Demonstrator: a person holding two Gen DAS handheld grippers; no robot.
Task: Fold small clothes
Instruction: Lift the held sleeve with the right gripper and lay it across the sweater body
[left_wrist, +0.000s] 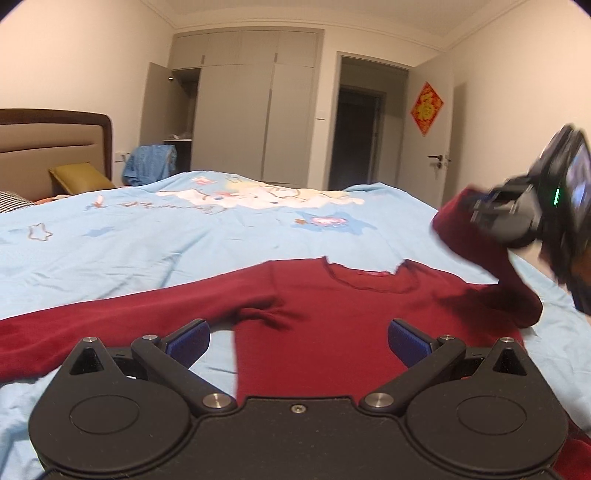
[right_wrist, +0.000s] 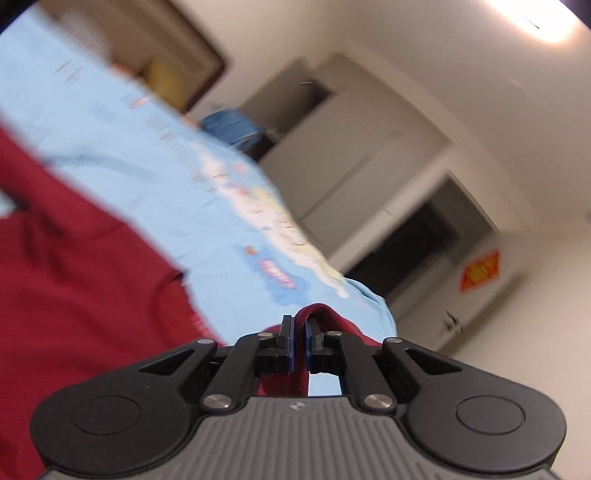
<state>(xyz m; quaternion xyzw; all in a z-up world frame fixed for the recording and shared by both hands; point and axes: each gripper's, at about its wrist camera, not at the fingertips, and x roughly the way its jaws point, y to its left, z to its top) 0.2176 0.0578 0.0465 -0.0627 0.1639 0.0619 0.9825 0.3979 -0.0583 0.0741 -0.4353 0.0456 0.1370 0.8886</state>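
Right hand-held gripper (right_wrist: 300, 325): jaws pinched tight on the cuff end of the sweater's sleeve (left_wrist: 491, 254), red fabric bulging out between the blue pads (right_wrist: 291, 332). In the left wrist view that same unit sits at the right edge, raised above the bed, sleeve lifted off the surface and arcing back down to the shoulder. Right wrist view is tilted and motion-blurred. Left hand-held gripper (left_wrist: 297, 341): jaws spread wide, holding nothing, hovering low over the lower body of the dark red sweater (left_wrist: 325, 321). Sweater lies flat, front up, neckline away from the camera, other sleeve (left_wrist: 110, 314) stretched out flat to the left. All on a light blue bedspread (left_wrist: 166, 236) with cartoon print. Beyond: headboard (left_wrist: 55, 144), grey wardrobe (left_wrist: 255, 118), open doorway (left_wrist: 354, 136).
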